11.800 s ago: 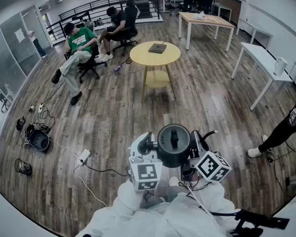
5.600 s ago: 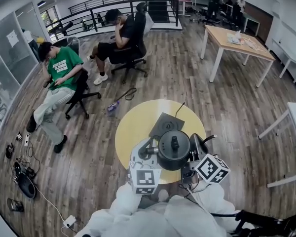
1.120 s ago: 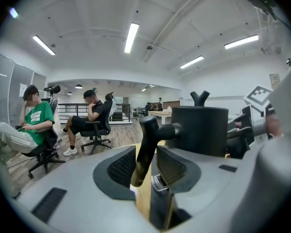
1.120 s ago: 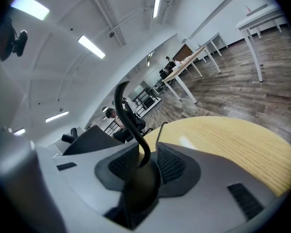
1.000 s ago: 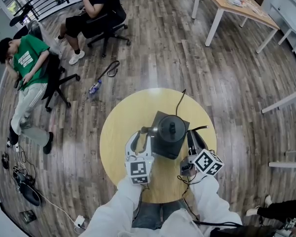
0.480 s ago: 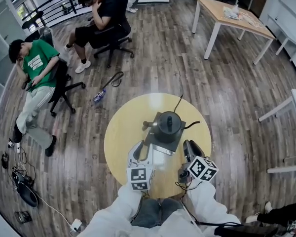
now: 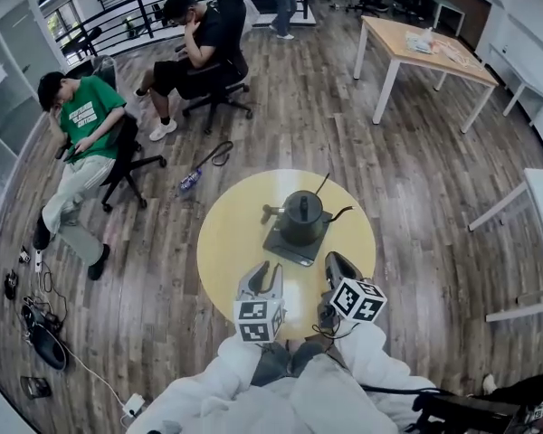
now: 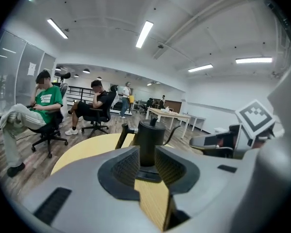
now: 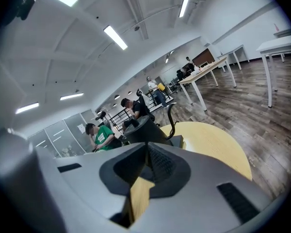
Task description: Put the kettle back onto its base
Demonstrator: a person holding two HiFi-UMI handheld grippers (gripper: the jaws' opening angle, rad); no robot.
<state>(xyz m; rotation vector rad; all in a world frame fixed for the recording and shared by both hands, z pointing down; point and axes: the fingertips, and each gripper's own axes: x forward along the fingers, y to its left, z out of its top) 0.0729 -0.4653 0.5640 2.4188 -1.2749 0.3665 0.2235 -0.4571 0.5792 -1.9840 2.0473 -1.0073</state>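
The left gripper (image 7: 265,275) hovers over the near edge of the round yellow wooden table (image 7: 231,242). Its jaws are apart and empty and have just narrowed slightly. The right gripper (image 7: 331,266) beside it is clenched on nothing. Farther on, the black gooseneck kettle (image 7: 300,217) sits upright on its square black base (image 7: 283,245).

White sleeves (image 7: 226,382), grey left tongs (image 7: 265,271) and right tongs (image 7: 331,260) carry black-and-white marker cubes (image 7: 257,319).

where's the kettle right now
In the head view the kettle sits on its dark square base near the middle of the round yellow table, just beyond the left gripper and right gripper, touching neither.
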